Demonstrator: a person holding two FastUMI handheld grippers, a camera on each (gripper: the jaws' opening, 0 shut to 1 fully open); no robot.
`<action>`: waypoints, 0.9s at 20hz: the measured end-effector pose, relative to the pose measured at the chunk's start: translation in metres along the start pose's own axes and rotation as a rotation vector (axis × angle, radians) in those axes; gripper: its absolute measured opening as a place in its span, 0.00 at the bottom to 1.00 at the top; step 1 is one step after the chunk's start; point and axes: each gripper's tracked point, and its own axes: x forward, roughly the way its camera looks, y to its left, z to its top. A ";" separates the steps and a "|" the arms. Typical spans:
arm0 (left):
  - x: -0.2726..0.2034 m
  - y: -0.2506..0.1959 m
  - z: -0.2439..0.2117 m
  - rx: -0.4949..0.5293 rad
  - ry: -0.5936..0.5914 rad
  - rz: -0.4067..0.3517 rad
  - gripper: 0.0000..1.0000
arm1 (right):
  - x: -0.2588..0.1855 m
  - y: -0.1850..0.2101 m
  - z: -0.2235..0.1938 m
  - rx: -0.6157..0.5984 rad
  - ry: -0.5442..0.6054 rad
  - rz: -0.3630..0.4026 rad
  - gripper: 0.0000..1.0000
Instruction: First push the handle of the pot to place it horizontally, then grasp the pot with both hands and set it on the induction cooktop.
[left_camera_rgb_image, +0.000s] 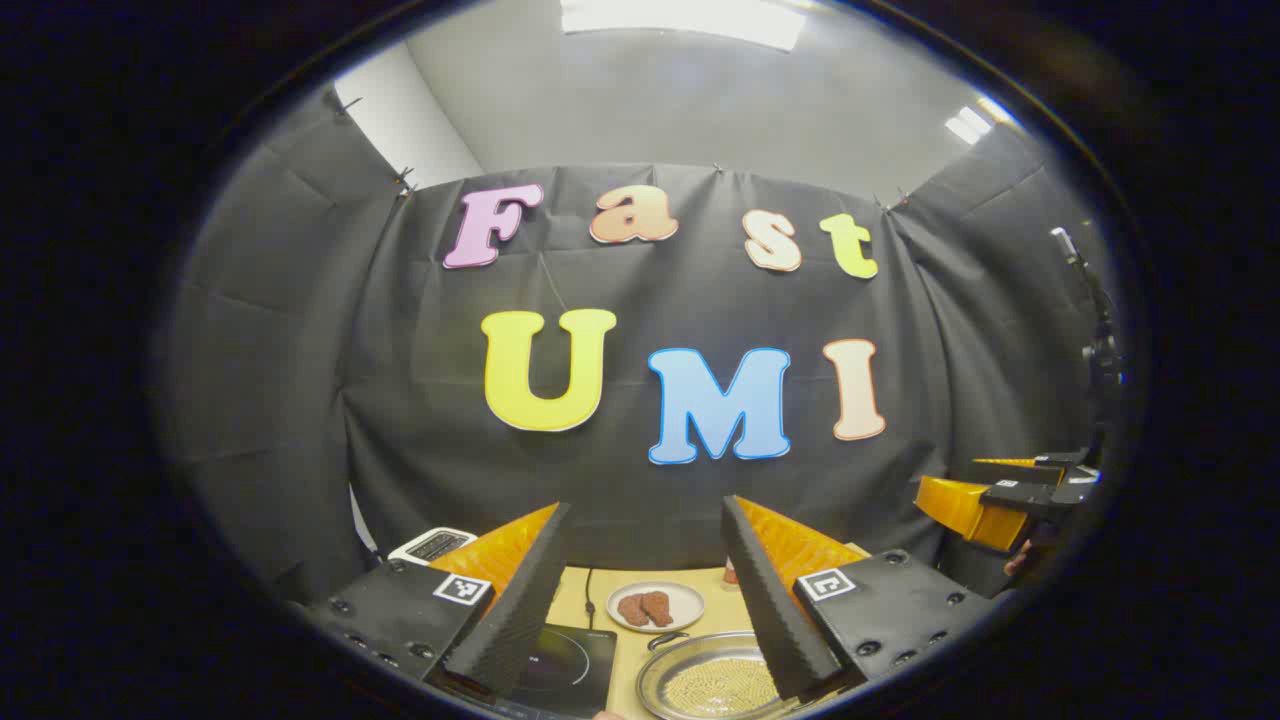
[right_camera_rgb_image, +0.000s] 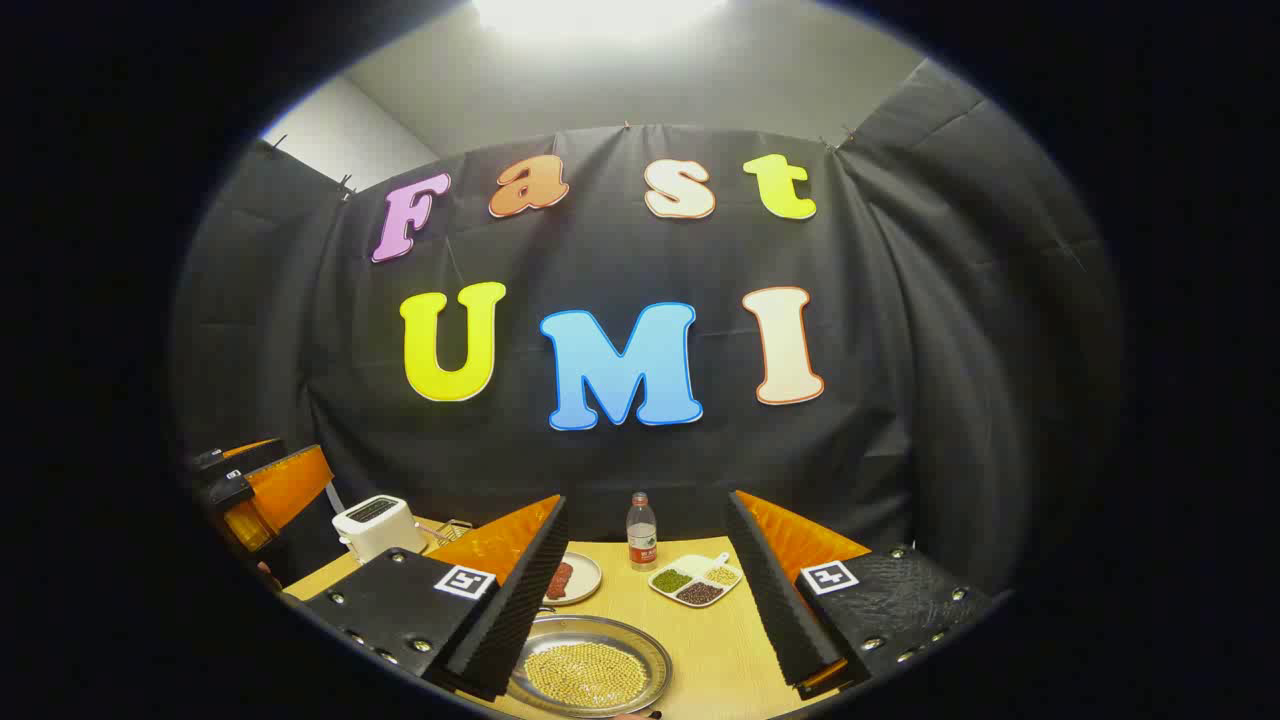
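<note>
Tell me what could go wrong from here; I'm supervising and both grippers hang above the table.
1. The pot is full of small yellow grains; pushing its handle or an uneven two-handed lift could spill them.
2. The plate of meat lies just behind the pot, beside the induction cooktop; a swinging handle might knock it.

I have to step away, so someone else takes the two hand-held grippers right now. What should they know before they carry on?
Left hand-held gripper: open, holding nothing, raised over the table.
Right hand-held gripper: open, holding nothing, also raised.
Pot: metal, filled with yellow grains, on the wooden table, in front of both grippers.
Induction cooktop: black, to the pot's left in the left gripper view.
Done: nothing visible; pot is not on the cooktop.
Left: push the handle horizontal, grasp the pot with both grippers, set it on the cooktop.
</note>
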 end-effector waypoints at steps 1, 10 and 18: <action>0.000 0.002 0.000 0.007 -0.003 0.012 0.96 | 0.001 0.001 -0.001 0.005 0.001 0.008 0.96; 0.014 0.032 0.001 -0.029 -0.008 -0.057 0.99 | 0.004 0.033 -0.007 -0.021 0.037 -0.015 0.96; 0.019 0.045 -0.005 -0.014 0.007 -0.111 0.98 | 0.009 0.058 -0.013 -0.013 0.033 -0.029 0.91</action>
